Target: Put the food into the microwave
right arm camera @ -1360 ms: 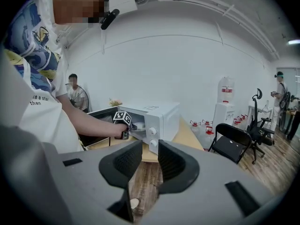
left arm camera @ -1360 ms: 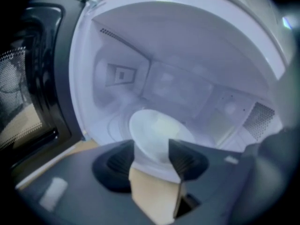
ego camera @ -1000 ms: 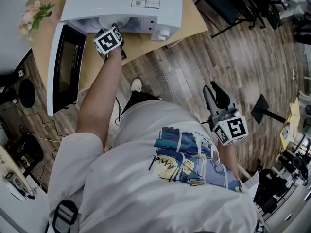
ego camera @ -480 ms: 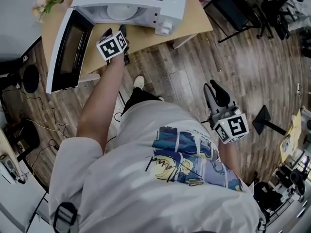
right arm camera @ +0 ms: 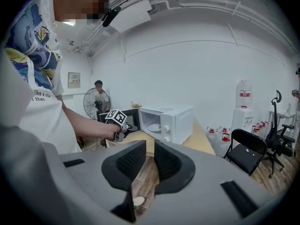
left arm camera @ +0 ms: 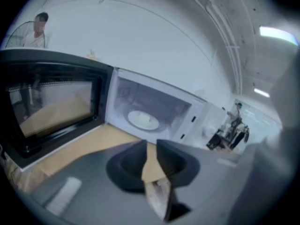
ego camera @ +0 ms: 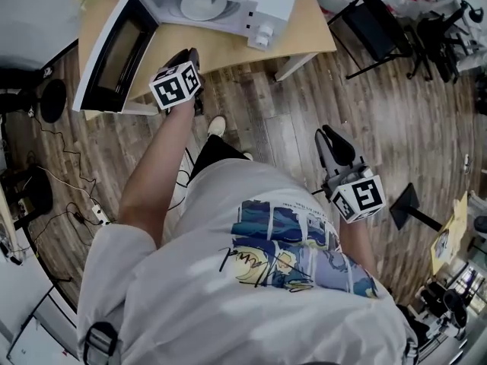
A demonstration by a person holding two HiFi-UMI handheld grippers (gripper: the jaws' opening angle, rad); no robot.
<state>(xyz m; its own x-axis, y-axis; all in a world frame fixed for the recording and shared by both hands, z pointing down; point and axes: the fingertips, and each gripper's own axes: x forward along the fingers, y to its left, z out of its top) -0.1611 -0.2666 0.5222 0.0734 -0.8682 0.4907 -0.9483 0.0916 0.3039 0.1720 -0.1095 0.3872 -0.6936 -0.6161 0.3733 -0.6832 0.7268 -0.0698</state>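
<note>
Microwave (ego camera: 221, 2) stood on the wooden tabletop (ego camera: 228, 52) with its door (ego camera: 114, 52) swung wide to its left side, so the cavity lay open; inside the microwave sat a round white plate (left arm camera: 143, 119), and whether food lay on it could not be told through the blur; no food showed anywhere outside the microwave either.

Left gripper (ego camera: 185, 54) hung just in front of the microwave's open mouth, above the tabletop's near edge and pointing towards the cavity; its fingers (left arm camera: 129, 165) were closing, with a narrow gap left between them, and nothing stood in that gap, only the tabletop beyond.

Right gripper (ego camera: 329, 134) was well apart from the microwave, at the person's right side above the wooden floor (ego camera: 304, 105); its fingers (right arm camera: 131, 163) were likewise closing, a slim gap between them, nothing pinched, only floorboards showing through.

Beyond the microwave's right end, off the tabletop, stood a black folding chair (ego camera: 377, 29); behind the microwave's door side, against the wall, stood a fan (right arm camera: 91, 104).
</note>
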